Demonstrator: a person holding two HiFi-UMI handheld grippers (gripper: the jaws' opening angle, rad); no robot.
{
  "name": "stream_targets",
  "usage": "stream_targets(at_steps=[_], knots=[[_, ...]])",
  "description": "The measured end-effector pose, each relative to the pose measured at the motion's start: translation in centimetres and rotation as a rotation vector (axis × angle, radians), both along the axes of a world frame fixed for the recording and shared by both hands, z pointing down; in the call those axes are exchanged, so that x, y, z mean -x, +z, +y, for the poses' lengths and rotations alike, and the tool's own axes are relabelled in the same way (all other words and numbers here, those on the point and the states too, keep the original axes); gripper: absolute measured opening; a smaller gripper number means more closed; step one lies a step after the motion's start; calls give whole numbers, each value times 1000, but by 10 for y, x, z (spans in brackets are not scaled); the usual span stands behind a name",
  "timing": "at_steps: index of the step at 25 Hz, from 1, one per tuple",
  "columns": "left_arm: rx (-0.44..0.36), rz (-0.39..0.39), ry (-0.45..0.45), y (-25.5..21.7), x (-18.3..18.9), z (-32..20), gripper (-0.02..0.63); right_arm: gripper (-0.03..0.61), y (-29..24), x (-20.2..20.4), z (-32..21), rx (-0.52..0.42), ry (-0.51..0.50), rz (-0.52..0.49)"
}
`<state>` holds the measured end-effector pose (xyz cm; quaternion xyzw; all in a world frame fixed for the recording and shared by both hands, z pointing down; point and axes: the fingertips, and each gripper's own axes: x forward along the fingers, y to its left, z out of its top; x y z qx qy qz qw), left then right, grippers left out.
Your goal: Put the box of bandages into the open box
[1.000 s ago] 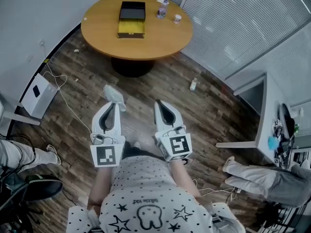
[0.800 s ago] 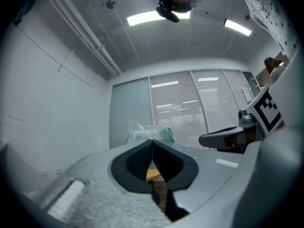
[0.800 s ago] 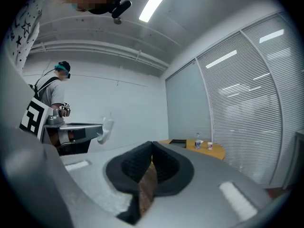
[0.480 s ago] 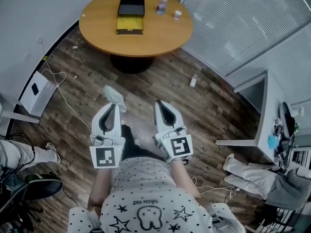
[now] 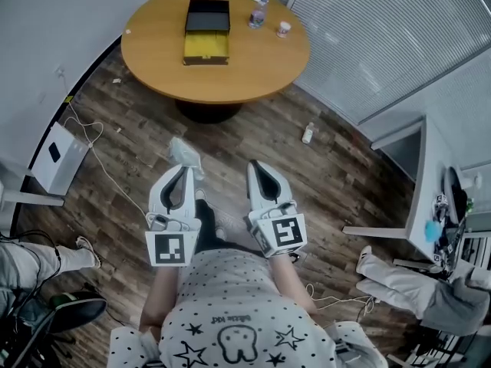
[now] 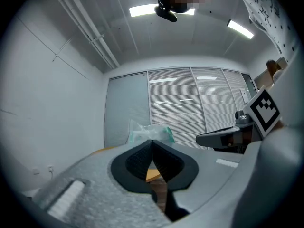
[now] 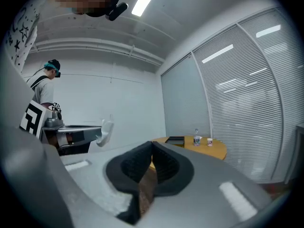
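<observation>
- Closer than a second ago, the round table point(image 5: 230, 75) fills slightly more of the far end of the head view, so the person seems to be walking toward it with both grippers carried level in front
- On the far left part of the tabletop lies the open box point(image 5: 206, 33), black lid folded back on its far side and yellow inside facing up, ready to receive
- Near and to the left, the left gripper point(image 5: 185, 167) has its jaws pinched narrow on the box of bandages point(image 5: 186, 152), carrying it along
- Just to its right, the right gripper point(image 5: 258, 165) has its jaws closed together on nothing and looks idle
- The box of bandages, a pale wrapped packet, juts past the left tips, well apart from the open box
- A small bottle point(image 5: 258, 14) and a cup point(image 5: 284, 28) stand to the right of the open box, clear of the drop
</observation>
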<state>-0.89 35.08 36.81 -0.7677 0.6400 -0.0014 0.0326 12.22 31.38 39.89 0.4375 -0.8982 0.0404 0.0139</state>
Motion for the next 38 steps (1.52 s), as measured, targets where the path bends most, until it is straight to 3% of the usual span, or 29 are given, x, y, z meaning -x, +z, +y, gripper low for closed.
stream_targets(at_steps=[9, 17, 23, 38], knots=[[0, -20, 97, -15, 42, -100, 12, 5, -22, 52, -94, -12, 16, 17], [-13, -51, 130, -16, 78, -158, 11, 5, -21, 89, -149, 11, 31, 43], [-4, -50, 116, -14, 100, -186, 12, 5, -26, 118, -174, -18, -13, 15], [20, -26, 38, 0, 127, -248, 12, 5, -4, 134, -239, 46, -44, 15]])
